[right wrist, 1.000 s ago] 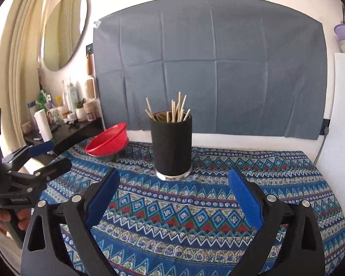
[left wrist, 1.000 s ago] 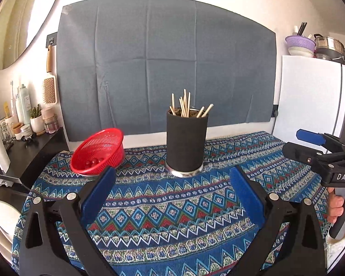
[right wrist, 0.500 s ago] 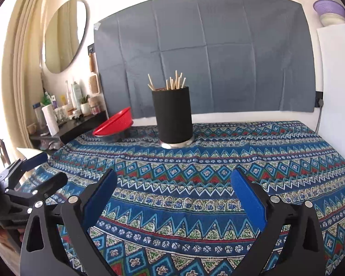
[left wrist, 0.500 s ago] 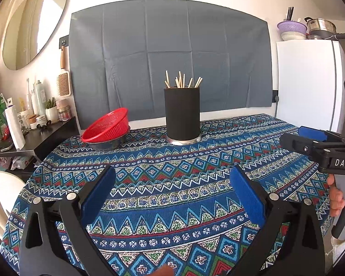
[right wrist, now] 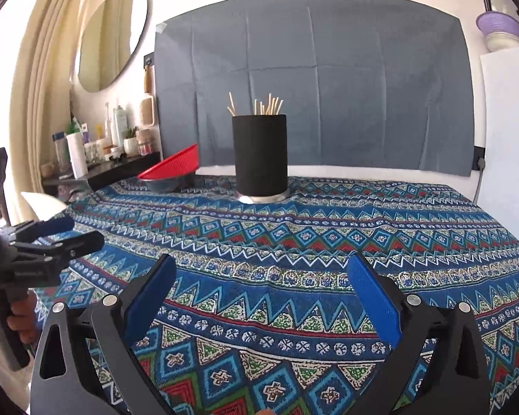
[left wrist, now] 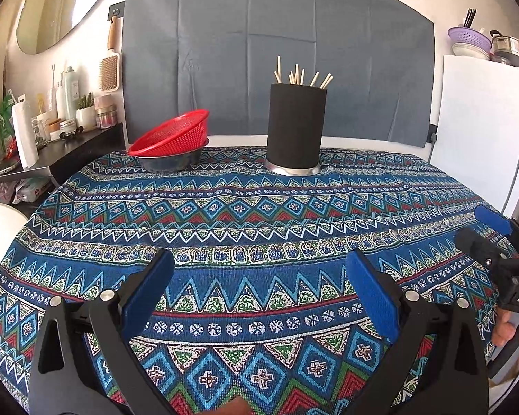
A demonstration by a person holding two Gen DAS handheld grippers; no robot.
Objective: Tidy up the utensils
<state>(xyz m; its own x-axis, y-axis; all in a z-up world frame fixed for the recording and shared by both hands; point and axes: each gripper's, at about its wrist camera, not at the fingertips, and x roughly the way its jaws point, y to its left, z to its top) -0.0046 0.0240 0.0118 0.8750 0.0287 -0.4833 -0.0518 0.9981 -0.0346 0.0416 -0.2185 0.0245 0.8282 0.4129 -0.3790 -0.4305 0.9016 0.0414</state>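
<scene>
Patterned tablecloth (left wrist: pixel 259 214) lying bare up front; wooden sticks (left wrist: pixel 299 76) standing bunched in black holder (left wrist: pixel 296 128) at back, probably task near done.
Left gripper (left wrist: pixel 259 290) and right gripper (right wrist: pixel 261 287) hovering low, jaws spread, holding nothing.

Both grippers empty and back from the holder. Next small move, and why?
Probably ease the right hand-held gripper forward toward the black holder. Both it and the left hand-held gripper are open and hold nothing, and the wooden sticks in the holder are the only utensils visible on the tablecloth.
</scene>
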